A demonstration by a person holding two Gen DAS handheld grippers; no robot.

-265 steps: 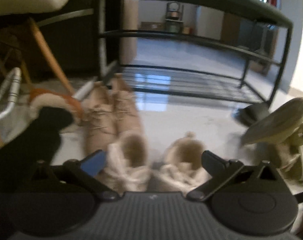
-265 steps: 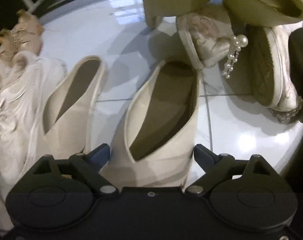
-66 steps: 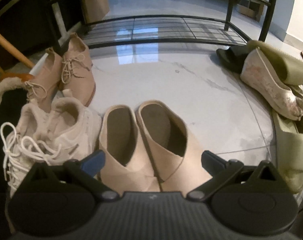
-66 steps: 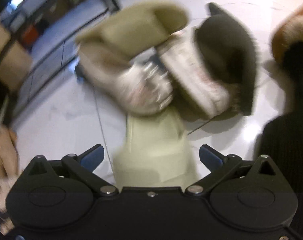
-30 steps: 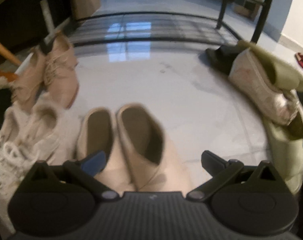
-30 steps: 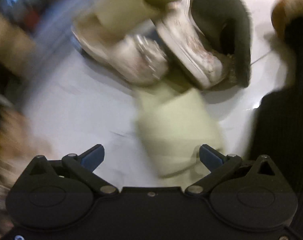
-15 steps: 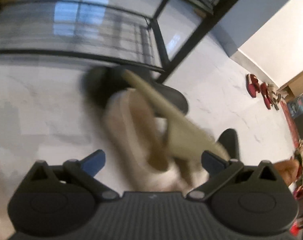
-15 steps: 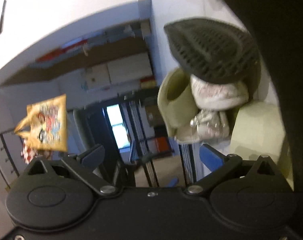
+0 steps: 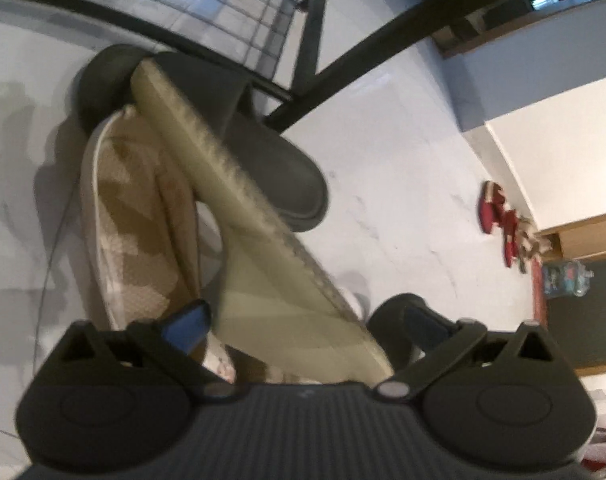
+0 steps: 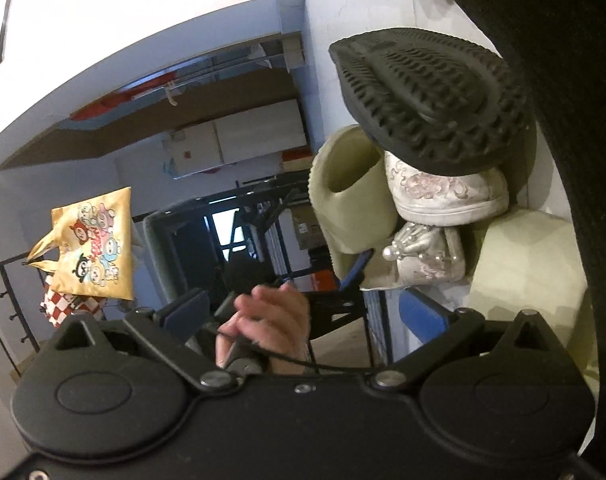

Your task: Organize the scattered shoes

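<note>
My left gripper [image 9: 303,316] is open, its fingers on either side of an olive green slide sandal [image 9: 239,204] that lies tilted on a heap. Under it is a white embroidered flat shoe [image 9: 123,216], sole up, and a black slide [image 9: 263,152]. My right gripper [image 10: 303,308] is open and empty, rolled on its side. It looks at the same heap: a black slide with its treaded sole showing [image 10: 427,104], the green slide [image 10: 351,188], a white embroidered shoe [image 10: 447,192] and a second green slide [image 10: 531,256]. The left gripper's blue fingers [image 10: 355,272] reach at the green slide there.
A black metal shoe rack [image 9: 311,40] stands just behind the heap. Red sandals [image 9: 499,220] lie far off by the wall. A yellow cartoon bag [image 10: 91,244] hangs on a rack. A black-sleeved arm [image 10: 563,120] fills the right of the right wrist view.
My left gripper has swung right from the beige mules to the heap and closed in on the green slide. My right gripper has rolled sideways and lifted away from the floor.
</note>
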